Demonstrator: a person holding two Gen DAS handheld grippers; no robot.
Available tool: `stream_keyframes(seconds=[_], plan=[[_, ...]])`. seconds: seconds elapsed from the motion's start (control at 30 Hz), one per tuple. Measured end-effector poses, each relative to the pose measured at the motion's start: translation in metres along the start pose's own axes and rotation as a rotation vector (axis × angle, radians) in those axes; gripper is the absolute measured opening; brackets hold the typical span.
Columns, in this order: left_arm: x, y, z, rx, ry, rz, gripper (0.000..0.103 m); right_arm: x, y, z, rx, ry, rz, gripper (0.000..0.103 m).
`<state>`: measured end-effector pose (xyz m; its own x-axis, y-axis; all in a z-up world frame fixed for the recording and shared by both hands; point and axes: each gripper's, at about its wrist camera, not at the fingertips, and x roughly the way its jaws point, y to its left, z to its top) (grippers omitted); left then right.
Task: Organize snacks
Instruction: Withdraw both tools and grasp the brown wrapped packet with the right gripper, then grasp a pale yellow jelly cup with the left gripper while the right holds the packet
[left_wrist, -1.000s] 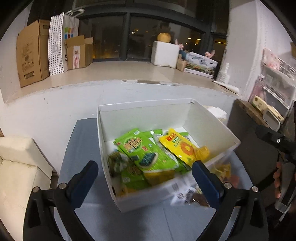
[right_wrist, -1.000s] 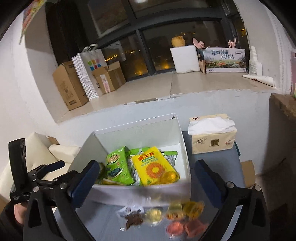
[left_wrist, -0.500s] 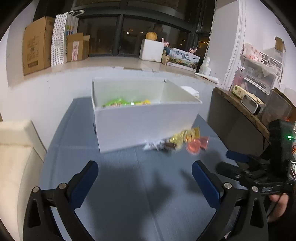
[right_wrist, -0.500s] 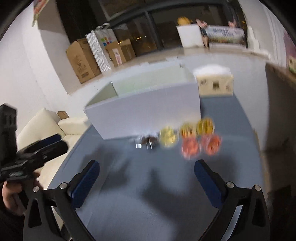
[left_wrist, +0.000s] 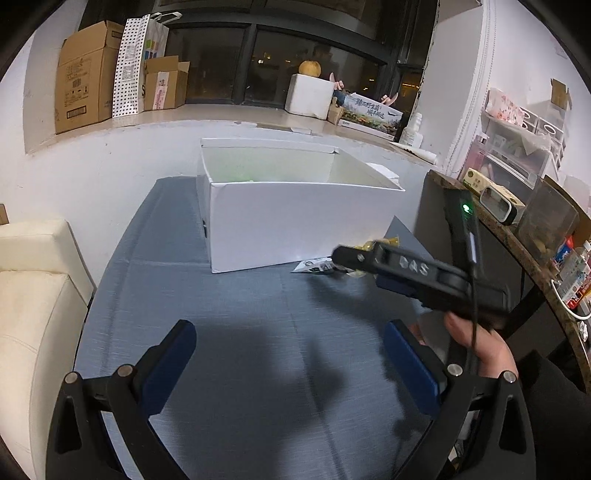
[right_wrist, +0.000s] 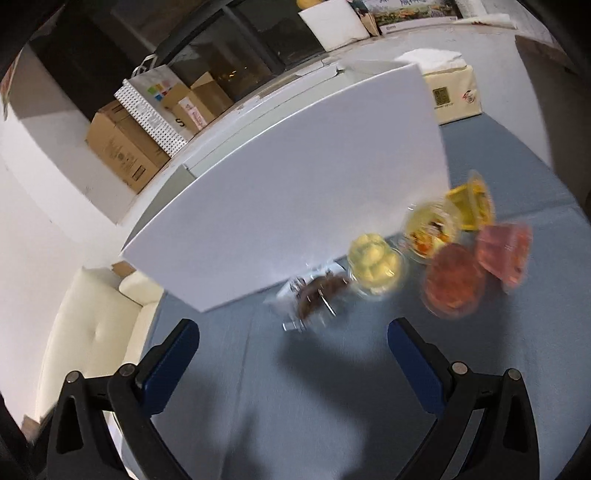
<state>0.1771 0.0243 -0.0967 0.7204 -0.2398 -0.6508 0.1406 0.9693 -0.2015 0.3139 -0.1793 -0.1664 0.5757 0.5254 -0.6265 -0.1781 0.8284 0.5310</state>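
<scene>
On the blue-grey cloth-covered table (left_wrist: 258, 314) I have a tall white cardboard box (left_wrist: 295, 225) standing open-topped toward the far edge, with only a hint of green packets showing over its rim from my left wrist view. Just in front of its near wall, at the right corner, lies the cluster of loose snacks: a clear wrapper with dark brown pieces (right_wrist: 314, 295), a pale yellow jelly cup (right_wrist: 375, 266) beside it, a clear cup with mixed fruit bits (right_wrist: 430, 230), an orange-yellow cup (right_wrist: 471, 205), and two pink-red jelly cups (right_wrist: 476, 273) nearest the right side. All of them are blurred in my right wrist view.

My left gripper (left_wrist: 288, 354) hangs over bare table, blue pads wide apart, nothing between them. My right gripper (right_wrist: 291, 350) is also spread wide and empty, tilted, hovering just short of the brown-pieces wrapper. From the left camera I see it side-on, held in a hand (left_wrist: 476, 339) with a dark sleeve. A beige tissue box (right_wrist: 452, 92) sits to the right of the white box.
</scene>
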Motion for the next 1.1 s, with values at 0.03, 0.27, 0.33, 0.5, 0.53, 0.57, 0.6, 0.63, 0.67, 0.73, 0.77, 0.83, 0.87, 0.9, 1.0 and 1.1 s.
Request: stream_keyframes(seconds=[0.03, 0.27, 0.33, 0.5, 0.53, 0.57, 0.6, 0.63, 0.67, 0.73, 0.77, 0.83, 0.87, 0.9, 1.0, 1.1], plan=[[0.000, 0.002, 0.000, -0.001, 0.002, 0.001, 0.103, 0.003, 0.001, 0.002, 0.009, -0.003, -0.002, 0.102], [0.008, 0.016, -0.005, -0.025, 0.018, -0.005, 0.103, 0.031, -0.007, 0.010, 0.125, 0.002, -0.021, 0.062], [0.009, 0.017, -0.007, -0.025, 0.018, -0.008, 0.103, 0.030, -0.008, 0.010, 0.115, -0.032, -0.016, 0.052], [0.014, 0.018, -0.007, -0.034, 0.023, -0.012, 0.103, 0.023, -0.006, 0.006, 0.072, -0.034, -0.017, 0.052], [0.015, 0.016, -0.007, -0.028, 0.024, -0.012, 0.103, 0.018, -0.005, 0.007, 0.059, -0.042, -0.022, 0.052], [0.016, 0.015, -0.007, -0.023, 0.025, -0.012, 0.103, 0.012, -0.004, 0.005, 0.040, -0.048, -0.032, 0.052], [0.016, 0.012, -0.007, -0.016, 0.024, -0.011, 0.103, 0.003, -0.001, 0.003, 0.009, -0.058, -0.039, 0.052], [0.017, 0.011, -0.007, -0.012, 0.024, -0.011, 0.103, -0.005, 0.003, 0.002, -0.021, -0.066, -0.047, 0.052], [0.019, 0.009, -0.007, -0.008, 0.028, -0.012, 0.103, -0.014, 0.002, 0.000, -0.051, -0.071, -0.054, 0.052], [0.023, 0.004, -0.006, 0.000, 0.034, -0.014, 0.103, -0.034, 0.002, -0.003, -0.089, -0.088, -0.057, 0.052], [0.026, 0.000, -0.006, 0.006, 0.036, -0.014, 0.103, -0.045, 0.000, -0.004, -0.103, -0.097, -0.054, 0.052], [0.033, -0.009, -0.004, 0.024, 0.040, -0.022, 0.103, -0.071, -0.005, -0.009, -0.126, -0.123, -0.057, 0.052], [0.039, -0.017, -0.002, 0.040, 0.049, -0.026, 0.103, -0.083, -0.008, -0.011, -0.141, -0.132, -0.064, 0.052], [0.043, -0.022, -0.001, 0.051, 0.053, -0.027, 0.103, -0.093, -0.011, -0.014, -0.156, -0.138, -0.072, 0.052], [0.062, -0.042, 0.004, 0.086, 0.061, -0.032, 0.103, -0.120, -0.019, -0.022, -0.188, -0.155, -0.093, 0.052], [0.088, -0.062, 0.014, 0.106, 0.074, -0.029, 0.103, -0.145, -0.033, -0.030, -0.192, -0.172, -0.106, 0.052]])
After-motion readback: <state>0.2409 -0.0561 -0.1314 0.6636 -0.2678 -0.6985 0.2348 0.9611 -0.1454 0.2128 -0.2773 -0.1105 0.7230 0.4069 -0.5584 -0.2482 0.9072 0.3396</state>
